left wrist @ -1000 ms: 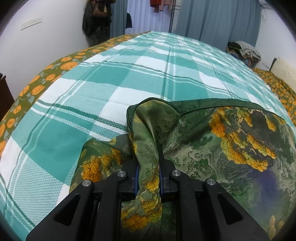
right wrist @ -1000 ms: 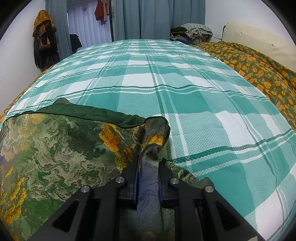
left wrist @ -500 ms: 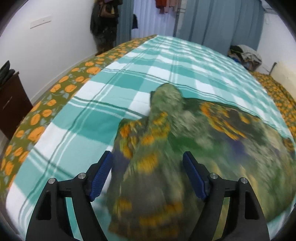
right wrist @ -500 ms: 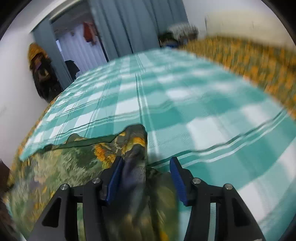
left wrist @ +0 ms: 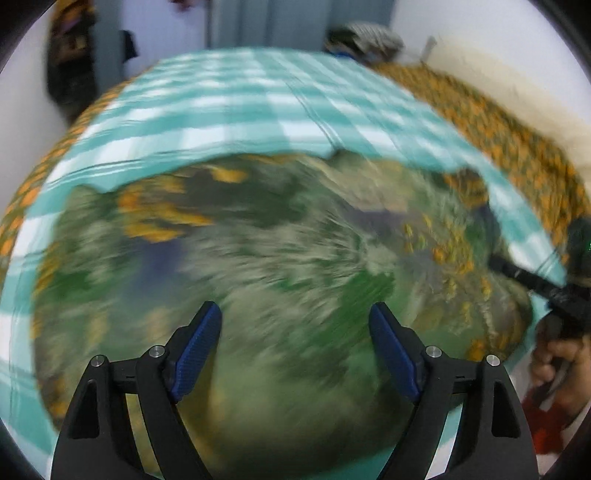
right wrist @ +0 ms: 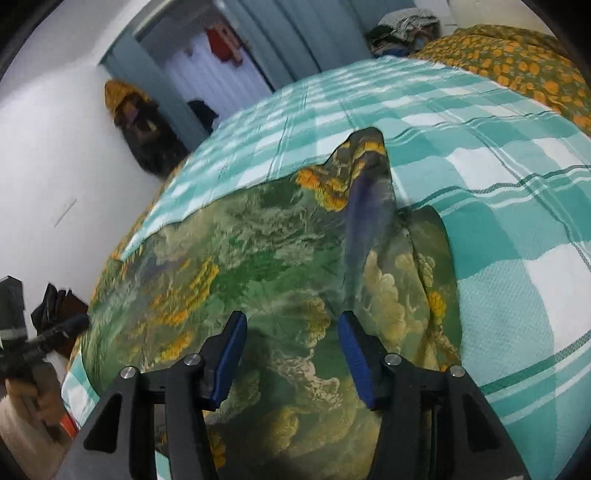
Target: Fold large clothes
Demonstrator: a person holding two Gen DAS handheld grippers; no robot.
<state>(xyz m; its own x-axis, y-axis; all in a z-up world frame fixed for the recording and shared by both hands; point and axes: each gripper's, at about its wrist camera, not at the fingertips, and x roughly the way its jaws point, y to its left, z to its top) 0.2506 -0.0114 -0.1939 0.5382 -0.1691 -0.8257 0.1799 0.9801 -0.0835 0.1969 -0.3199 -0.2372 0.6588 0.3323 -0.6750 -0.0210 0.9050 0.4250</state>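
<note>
A large green garment (left wrist: 280, 236) printed with orange flowers and pale clouds lies spread on the teal plaid bed cover (left wrist: 240, 110). My left gripper (left wrist: 295, 325) hovers over its near part, jaws wide and still opening, with nothing between the blue pads; this view is smeared by motion. In the right wrist view the garment (right wrist: 258, 258) shows a raised bluish ridge ending in a peaked corner (right wrist: 365, 155). Just behind that ridge my right gripper (right wrist: 291, 339) stands open, its pads clear of the cloth.
An orange-flowered quilt (right wrist: 517, 70) runs along the bed's far side, with a pile of clothes (right wrist: 402, 26) beyond it. Grey-blue curtains (right wrist: 288, 48) and hanging clothes (right wrist: 144, 125) stand by the white wall. A hand (left wrist: 557, 365) holding the other gripper shows at the right edge.
Both grippers were shut on bunched corners of the garment; both have let go, opened and pulled back. The left gripper swung toward the garment's middle. The garment now lies flatter.
</note>
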